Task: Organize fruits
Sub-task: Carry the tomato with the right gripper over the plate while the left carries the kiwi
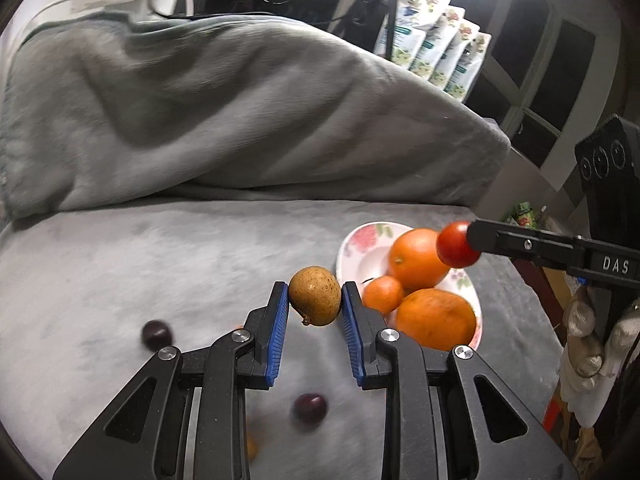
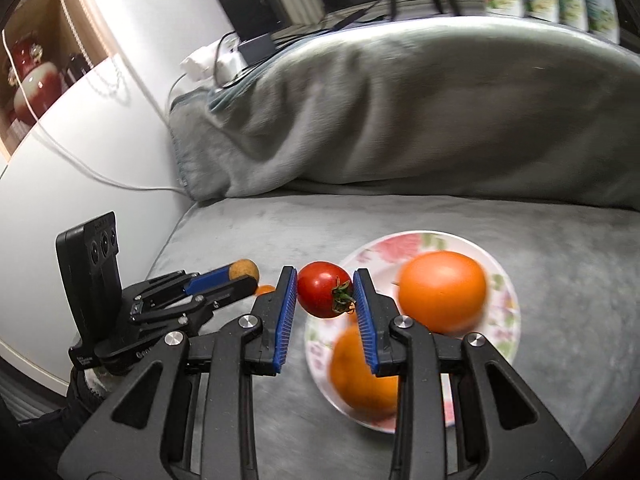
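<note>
My left gripper (image 1: 315, 300) is shut on a brown speckled fruit (image 1: 315, 295) and holds it above the grey cushion, just left of a floral plate (image 1: 356, 246). The plate holds three oranges (image 1: 416, 258). My right gripper (image 2: 325, 295) is shut on a red tomato (image 2: 322, 289) and holds it over the plate's (image 2: 508, 308) left rim. In the left wrist view the right gripper (image 1: 466, 240) comes in from the right with the tomato (image 1: 456, 245) above the oranges. In the right wrist view the left gripper (image 2: 244, 274) shows at the left with the brown fruit (image 2: 246, 269).
Two dark plums (image 1: 157, 334) (image 1: 310, 407) and a small orange fruit (image 1: 252, 446) lie on the grey cushion (image 1: 160, 260). A rumpled grey blanket (image 1: 220, 112) rises behind. A white wall (image 2: 80, 152) with a cable stands left; pouches (image 1: 440, 52) stand at the back right.
</note>
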